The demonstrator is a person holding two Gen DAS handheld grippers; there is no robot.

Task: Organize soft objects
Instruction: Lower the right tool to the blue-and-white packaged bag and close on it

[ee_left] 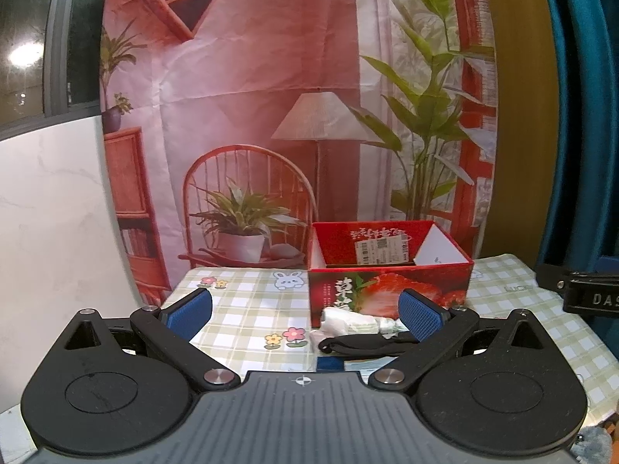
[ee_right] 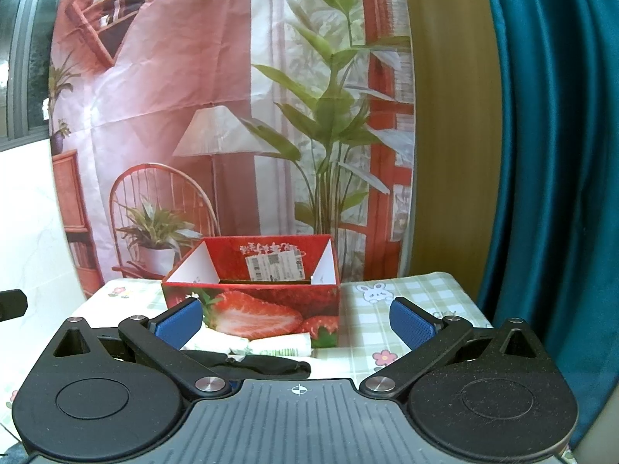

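Note:
An open red strawberry-print box [ee_left: 387, 286] [ee_right: 251, 305] stands on the checked tablecloth. In front of it lie a white soft packet [ee_left: 348, 317] [ee_right: 278, 346] and a black cloth item [ee_left: 363, 344] [ee_right: 255, 365], touching each other. My left gripper [ee_left: 305, 313] hovers open just short of them, its right pad [ee_left: 419, 315] overlapping their right end in the view. My right gripper [ee_right: 298, 324] is open too, with the soft items near its left pad [ee_right: 178, 324]. Nothing is held.
The green checked tablecloth [ee_left: 247, 309] [ee_right: 406, 305] covers a small table backed by a printed room backdrop [ee_left: 271, 116]. A teal curtain [ee_right: 549, 154] hangs at the right. The other gripper's black body [ee_left: 588, 294] shows at the right edge of the left wrist view.

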